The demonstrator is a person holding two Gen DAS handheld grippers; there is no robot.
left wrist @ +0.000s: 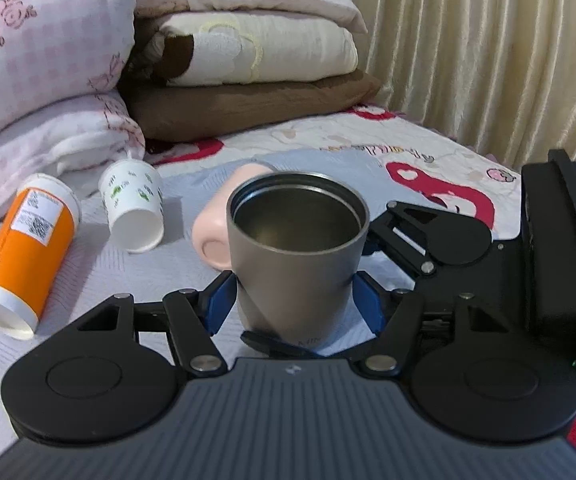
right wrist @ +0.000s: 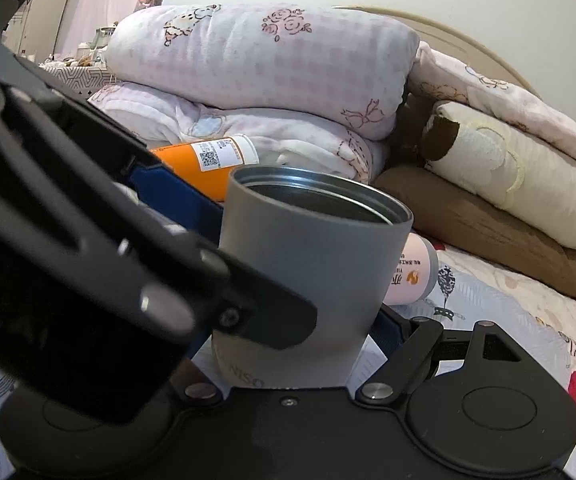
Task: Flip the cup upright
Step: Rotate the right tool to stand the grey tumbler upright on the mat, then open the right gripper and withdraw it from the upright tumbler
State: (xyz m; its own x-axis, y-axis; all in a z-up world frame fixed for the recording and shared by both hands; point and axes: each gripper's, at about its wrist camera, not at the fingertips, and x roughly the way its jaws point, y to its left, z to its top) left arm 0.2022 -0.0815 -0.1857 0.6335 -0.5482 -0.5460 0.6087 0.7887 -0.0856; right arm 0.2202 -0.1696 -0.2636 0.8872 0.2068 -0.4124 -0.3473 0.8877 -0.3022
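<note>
Left tool (left wrist: 295,300) low centre of its frame, blue pads (left wrist: 220,294) pressed on both lower flanks of the grey metal cup (left wrist: 295,248): gripping it. Cup upright, mouth up, base at the bedsheet (left wrist: 128,280), slightly tilted. Right tool (right wrist: 288,344) at lower centre of its own view; cup (right wrist: 311,272) sits between its fingers, one blue pad (right wrist: 387,332) beside the cup's right flank, other side hidden by the left tool's body, so cannot tell its grip. Behind the cup, a pink cup (left wrist: 210,236) lying on its side. Left of frame: orange cup (left wrist: 28,256) and white printed cup (left wrist: 136,208), both lying down. Far back: folded quilts (left wrist: 48,60), brown cushion (left wrist: 248,104), curtain (left wrist: 487,48) upper right.
</note>
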